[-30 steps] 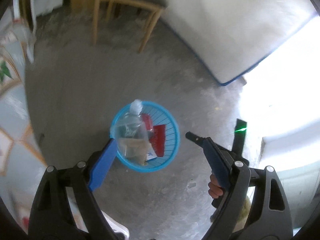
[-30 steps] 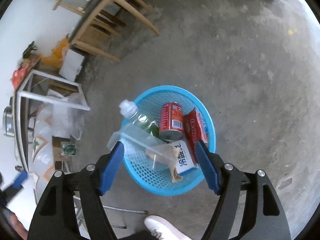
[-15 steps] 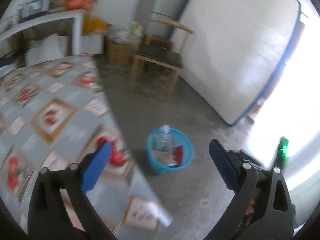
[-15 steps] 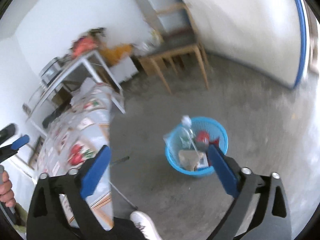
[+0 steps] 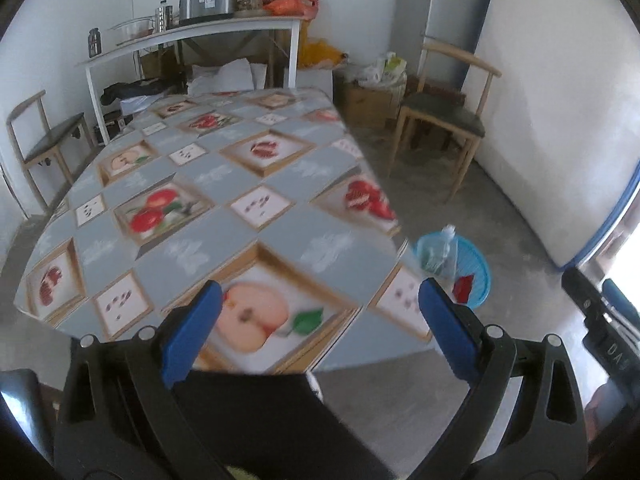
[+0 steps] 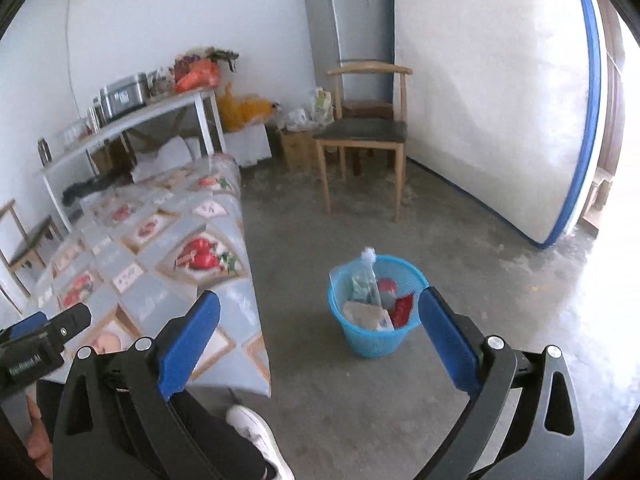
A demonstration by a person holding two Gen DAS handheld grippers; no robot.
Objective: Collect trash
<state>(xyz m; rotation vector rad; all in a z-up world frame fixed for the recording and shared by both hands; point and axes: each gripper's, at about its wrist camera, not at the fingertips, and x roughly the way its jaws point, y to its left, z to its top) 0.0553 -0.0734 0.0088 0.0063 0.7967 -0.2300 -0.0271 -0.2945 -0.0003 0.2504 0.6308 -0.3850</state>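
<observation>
left gripper (image 5: 316,312), right gripper (image 6: 318,320): jaws wide apart, empty, angled down.

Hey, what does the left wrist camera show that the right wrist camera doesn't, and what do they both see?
Only the left wrist view shows the whole fruit-patterned tablecloth across the table. Only the right wrist view shows the person's white shoe on the concrete floor and the full height of the grey refrigerator. Both show the round blue plastic basket holding a clear plastic bottle, the wooden chair, and each one's own open, empty hand-held gripper.
</observation>
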